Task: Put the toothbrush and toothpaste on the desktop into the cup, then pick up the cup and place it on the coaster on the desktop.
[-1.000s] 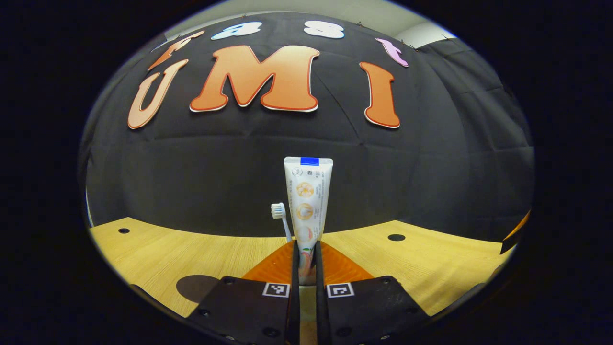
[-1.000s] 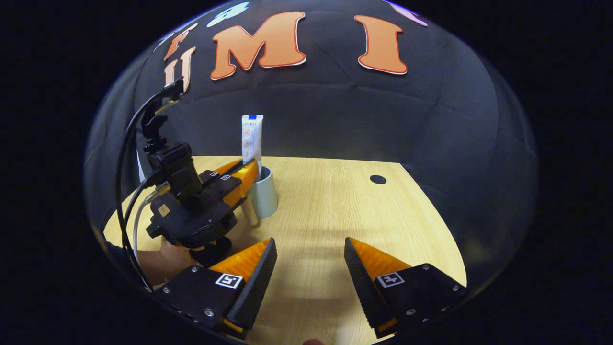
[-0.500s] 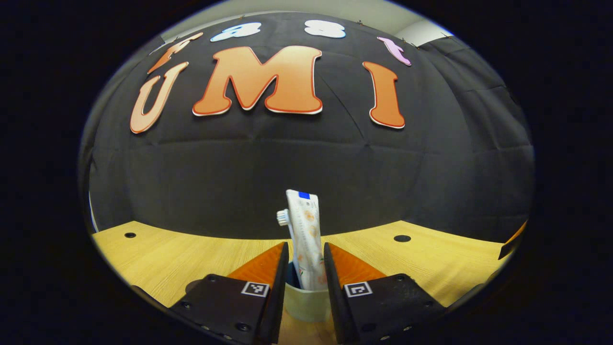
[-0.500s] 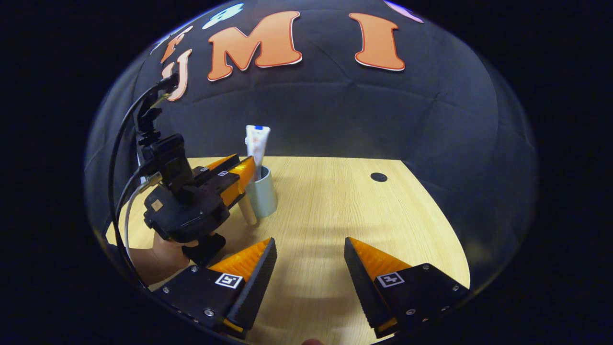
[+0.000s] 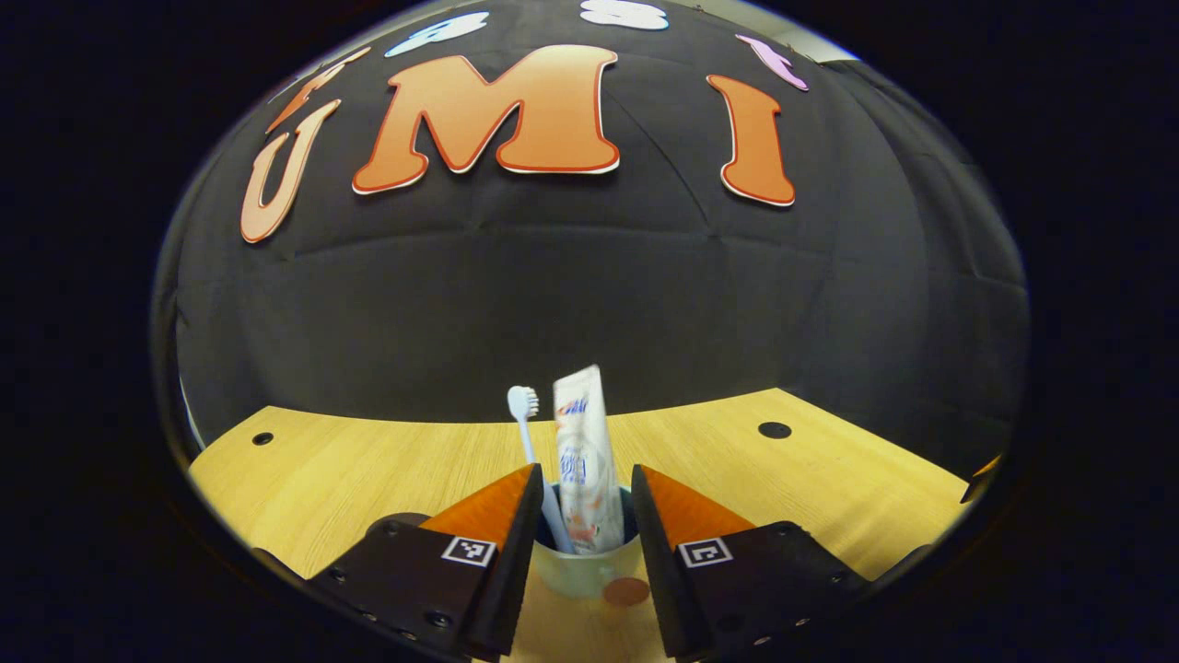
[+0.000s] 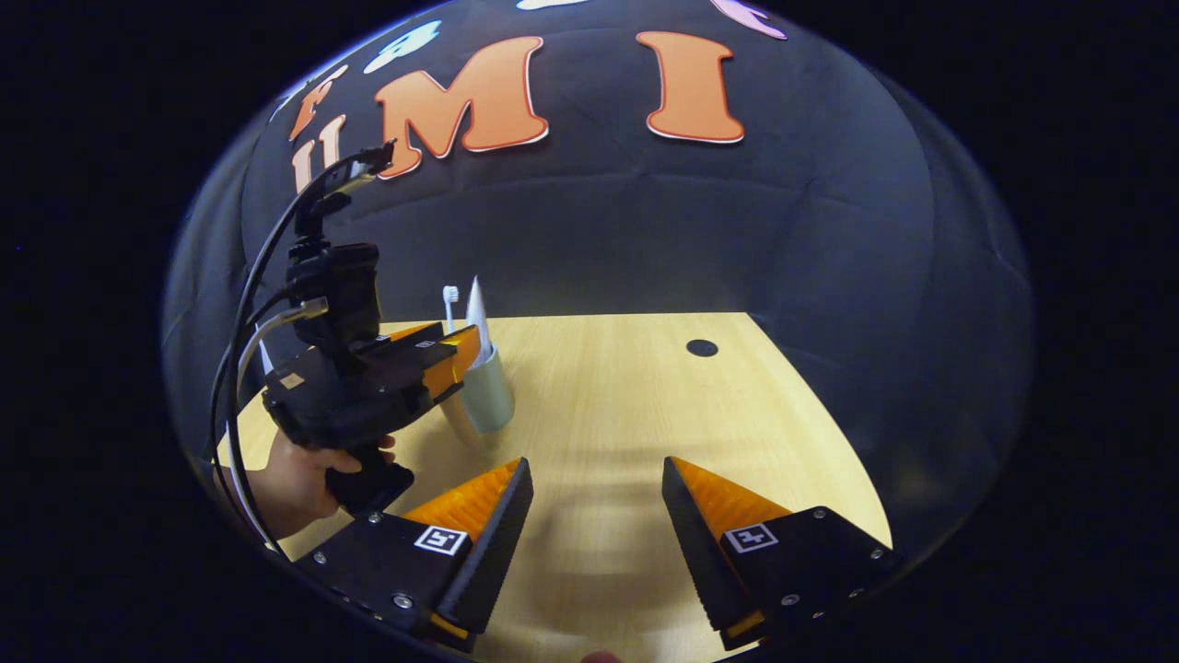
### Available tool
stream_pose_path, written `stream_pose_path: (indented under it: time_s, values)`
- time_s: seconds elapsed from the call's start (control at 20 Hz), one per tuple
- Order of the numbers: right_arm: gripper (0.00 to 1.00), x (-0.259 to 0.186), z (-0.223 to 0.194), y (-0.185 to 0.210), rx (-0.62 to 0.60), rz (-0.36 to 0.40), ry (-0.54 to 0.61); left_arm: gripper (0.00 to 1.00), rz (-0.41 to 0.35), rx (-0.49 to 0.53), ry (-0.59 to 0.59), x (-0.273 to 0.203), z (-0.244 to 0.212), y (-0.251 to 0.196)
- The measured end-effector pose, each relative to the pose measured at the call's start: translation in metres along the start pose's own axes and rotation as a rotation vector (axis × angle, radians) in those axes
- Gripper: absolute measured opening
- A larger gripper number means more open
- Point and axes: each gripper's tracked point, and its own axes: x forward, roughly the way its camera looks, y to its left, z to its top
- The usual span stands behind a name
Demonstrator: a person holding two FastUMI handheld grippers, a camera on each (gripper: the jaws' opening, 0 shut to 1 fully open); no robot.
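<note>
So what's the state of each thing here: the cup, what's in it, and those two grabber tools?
Cup: upright on the desk, between the left gripper's fingers.
Toothbrush: standing in the cup, bristles up.
Toothpaste tube: standing in the cup, free of the fingers.
Left gripper: open, astride the cup.
Right gripper: open, holding nothing, above bare desk.

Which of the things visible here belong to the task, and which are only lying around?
For the job: toothbrush and toothpaste, both standing in the cup; left tool, its fingers flanking the cup.
Just around: the table with its holes; right tool, open, holding nothing.
</note>
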Motion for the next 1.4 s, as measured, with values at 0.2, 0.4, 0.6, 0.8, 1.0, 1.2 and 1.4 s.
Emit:
stream_pose_path:
  time_s: [0.2,0.4,0.6,0.8,1.0,1.2,1.4]
  values:
    - [0.86,-0.011,0.011,-0.024,0.027,-0.043,-0.016,0.57,0.034,0.03,0.062,0.007,-0.002,-0.003]
    - [0.86,-0.018,0.018,-0.035,0.043,-0.054,-0.03,0.55,0.09,0.086,0.114,0.018,-0.009,0.005]
    - [0.86,-0.019,0.021,-0.033,0.037,-0.043,-0.026,0.56,0.155,0.072,0.165,0.016,-0.021,0.029]
    - [0.86,-0.017,0.024,-0.028,0.025,-0.034,-0.017,0.56,0.112,0.008,0.165,0.015,-0.011,0.025]
    - [0.86,-0.016,0.025,-0.024,0.014,-0.034,-0.012,0.57,0.025,0.019,0.183,0.025,-0.011,-0.009]
    - [0.86,-0.013,0.028,-0.021,-0.005,-0.034,-0.007,0.6,-0.019,-0.006,0.189,0.017,-0.003,-0.009]
    - [0.86,-0.004,0.033,-0.007,-0.011,-0.012,0.001,0.63,-0.022,-0.009,0.19,-0.017,0.009,0.014]
